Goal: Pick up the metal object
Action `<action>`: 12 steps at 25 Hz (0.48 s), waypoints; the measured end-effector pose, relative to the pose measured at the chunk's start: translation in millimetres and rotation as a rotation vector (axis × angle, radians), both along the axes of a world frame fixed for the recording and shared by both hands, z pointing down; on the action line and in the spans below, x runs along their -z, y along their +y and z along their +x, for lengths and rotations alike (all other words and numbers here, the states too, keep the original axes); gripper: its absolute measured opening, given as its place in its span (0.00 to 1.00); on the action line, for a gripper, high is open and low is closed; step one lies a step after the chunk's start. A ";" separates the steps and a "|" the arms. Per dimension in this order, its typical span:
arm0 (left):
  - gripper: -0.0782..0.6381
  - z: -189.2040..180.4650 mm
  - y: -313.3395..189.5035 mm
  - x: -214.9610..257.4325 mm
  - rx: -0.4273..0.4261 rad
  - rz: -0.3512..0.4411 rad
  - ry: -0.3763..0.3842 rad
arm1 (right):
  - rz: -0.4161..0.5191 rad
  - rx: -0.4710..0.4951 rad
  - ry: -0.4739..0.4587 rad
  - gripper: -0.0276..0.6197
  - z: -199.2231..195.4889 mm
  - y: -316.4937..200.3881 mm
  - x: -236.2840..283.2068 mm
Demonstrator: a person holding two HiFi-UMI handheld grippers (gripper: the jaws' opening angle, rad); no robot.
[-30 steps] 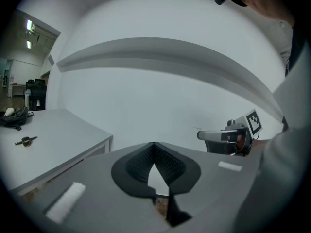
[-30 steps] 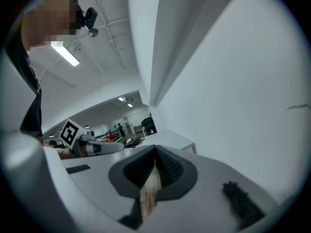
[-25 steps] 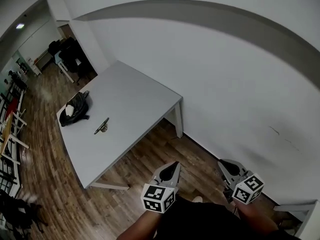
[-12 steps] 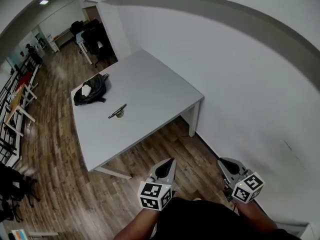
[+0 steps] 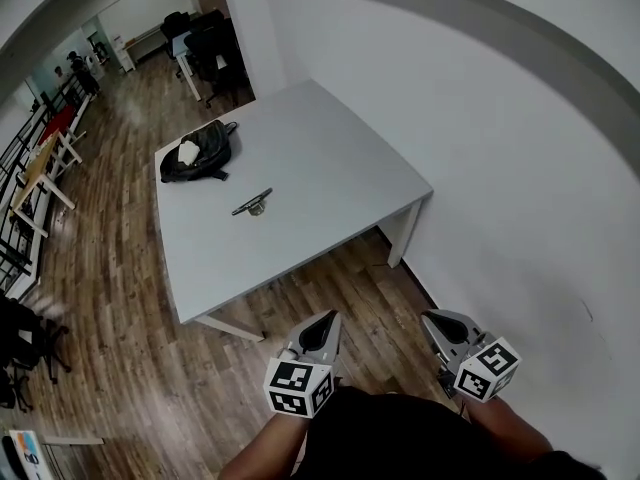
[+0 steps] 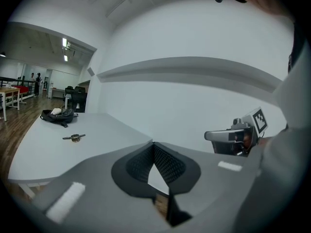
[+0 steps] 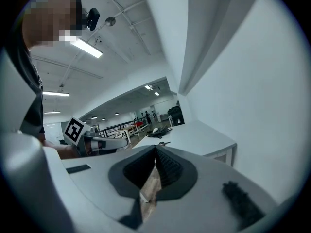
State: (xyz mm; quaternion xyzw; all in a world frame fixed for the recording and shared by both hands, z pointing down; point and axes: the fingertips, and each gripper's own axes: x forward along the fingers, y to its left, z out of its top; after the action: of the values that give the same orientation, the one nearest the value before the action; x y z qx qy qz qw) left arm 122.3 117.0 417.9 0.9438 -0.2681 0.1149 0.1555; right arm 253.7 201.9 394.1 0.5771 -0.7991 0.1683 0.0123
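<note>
The metal object (image 5: 253, 204), a thin dark bar with a round middle piece, lies flat on the grey table (image 5: 330, 183), well ahead of me. My left gripper (image 5: 330, 315) and right gripper (image 5: 428, 315) hang over the wood floor short of the table, both shut with nothing in them. In the left gripper view the metal object (image 6: 74, 137) shows small on the tabletop, far beyond the closed jaws of the left gripper (image 6: 153, 144). The right gripper (image 7: 155, 147) points toward the table's corner, jaws closed.
A black bag (image 5: 198, 152) with something white on it lies on the table's far end, behind the metal object. A white wall (image 5: 480, 138) runs along the table's right side. Wood floor (image 5: 120, 298) lies left, with desks and chairs (image 5: 205, 43) beyond.
The table and metal object have shifted up and to the right in the head view as it swung round. Both grippers stay low and shut.
</note>
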 end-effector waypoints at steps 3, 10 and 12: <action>0.12 -10.5 -12.6 -1.0 0.008 -0.007 -0.013 | -0.007 0.026 -0.008 0.05 -13.0 -16.6 -2.2; 0.12 -40.3 -41.9 3.3 0.045 0.002 -0.029 | -0.001 0.070 -0.024 0.05 -41.2 -51.7 -1.9; 0.12 -48.0 -50.2 0.6 0.053 0.000 -0.032 | 0.001 0.078 -0.023 0.05 -47.9 -61.7 -4.0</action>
State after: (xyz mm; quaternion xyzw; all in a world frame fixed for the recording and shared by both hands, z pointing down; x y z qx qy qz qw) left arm 74.3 66.8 417.3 0.9345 -0.2955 0.1256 0.1540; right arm 205.9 140.3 398.2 0.5433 -0.8212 0.1740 0.0093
